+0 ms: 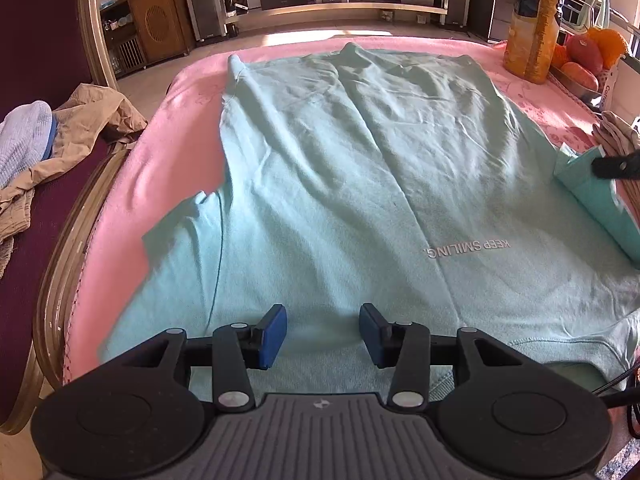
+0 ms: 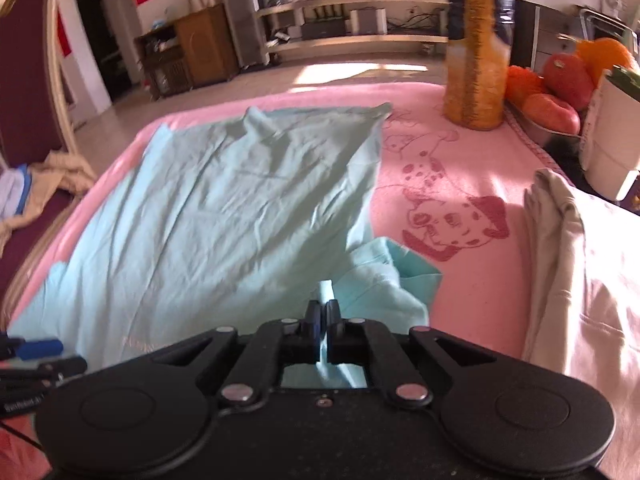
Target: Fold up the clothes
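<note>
A mint-green shirt (image 1: 360,168) lies spread flat on a pink blanket (image 1: 176,152) that covers the surface. Grey lettering on the shirt's chest reads "KEEP SMILING." (image 1: 467,249), upside down in the left wrist view. The blanket carries a red print of spotted dogs (image 2: 448,216), seen in the right wrist view beside the shirt's edge.

The left gripper (image 1: 323,336) hovers over the near hem of the shirt, jaws partly apart, blue pads (image 1: 274,336) clear of the cloth, nothing between them. The right gripper (image 2: 322,320) has its jaws pressed together on a fold of the shirt's sleeve (image 2: 384,280), a strip of mint cloth standing up between the pads; the sleeve is bunched and lifted off the blanket there.

At the far right corner stands a tall yellow bag (image 1: 534,24); its printing is too blurred to read. Beside it a tray holds orange and red fruit (image 1: 584,56). A white container (image 2: 608,136) stands nearer on the right, with partial lettering on its side that cannot be made out in full. Folded pale garments (image 2: 568,264) lie on the blanket right of the shirt. On the left, a maroon chair (image 1: 40,40) holds a tan garment (image 1: 92,120) and a pale blue one (image 1: 24,136).
</note>
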Available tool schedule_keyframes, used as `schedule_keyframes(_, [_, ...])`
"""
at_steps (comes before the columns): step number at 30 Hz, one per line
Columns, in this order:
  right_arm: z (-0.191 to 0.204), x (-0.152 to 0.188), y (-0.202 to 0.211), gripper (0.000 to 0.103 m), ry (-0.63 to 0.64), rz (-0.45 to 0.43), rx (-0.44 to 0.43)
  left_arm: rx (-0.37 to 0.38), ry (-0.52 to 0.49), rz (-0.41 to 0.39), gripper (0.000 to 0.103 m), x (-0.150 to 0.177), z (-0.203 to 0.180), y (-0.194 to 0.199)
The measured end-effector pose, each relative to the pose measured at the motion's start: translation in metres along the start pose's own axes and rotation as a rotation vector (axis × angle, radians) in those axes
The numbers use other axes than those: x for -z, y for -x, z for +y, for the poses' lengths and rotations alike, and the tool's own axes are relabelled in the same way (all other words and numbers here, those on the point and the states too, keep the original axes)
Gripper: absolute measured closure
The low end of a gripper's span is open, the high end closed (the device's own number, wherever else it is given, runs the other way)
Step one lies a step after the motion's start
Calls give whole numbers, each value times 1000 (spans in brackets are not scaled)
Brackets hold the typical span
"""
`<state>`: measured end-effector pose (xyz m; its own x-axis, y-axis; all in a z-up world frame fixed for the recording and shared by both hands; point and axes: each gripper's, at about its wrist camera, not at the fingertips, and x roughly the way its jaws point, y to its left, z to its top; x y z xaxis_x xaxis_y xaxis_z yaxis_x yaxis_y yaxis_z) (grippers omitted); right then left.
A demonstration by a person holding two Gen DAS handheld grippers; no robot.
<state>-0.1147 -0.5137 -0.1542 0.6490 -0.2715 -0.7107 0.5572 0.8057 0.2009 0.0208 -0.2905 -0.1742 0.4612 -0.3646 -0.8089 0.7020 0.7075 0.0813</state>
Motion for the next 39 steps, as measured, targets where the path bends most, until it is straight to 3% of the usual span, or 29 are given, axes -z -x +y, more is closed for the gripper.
schedule_keyframes(5, [-59,-4,64,101,-273,-211,64,-10,0,-10,60,1,0,4])
schedule_keyframes(7, [-88,5,78,101,-390,-247,121,-3,2,-22,60,1,-1,6])
schedule_keyframes(8, [-102,10,83,101,-446,-253,148,0,3,-28,60,1,-1,7])
schedule_keyframes(11, [-130,25,68,101,-556,-160,198,9,-5,-36,60,2,-4,9])
schedule_keyframes(15, [-135,34,51,101,-556,-57,230,10,-10,-28,60,4,-5,8])
schedule_keyframes(18, [-130,34,51,95,-537,-44,213,2,0,-30,60,4,-3,10])
schedule_keyframes(23, [-124,28,73,81,-543,-129,196,-3,42,-58,60,0,5,18])
schedule_keyframes(28, [-119,24,84,79,-555,-222,9,8,36,-65,60,0,3,19])
schedule_keyframes(32, [-95,19,47,79,-524,-48,-191,28,17,-51,60,4,-1,15])
schedule_keyframes(37, [-64,20,-4,79,-474,198,-300,39,1,-31,60,7,-2,9])
schedule_keyframes(39, [-55,25,-17,79,-436,276,-270,38,-3,-21,60,9,-3,7])
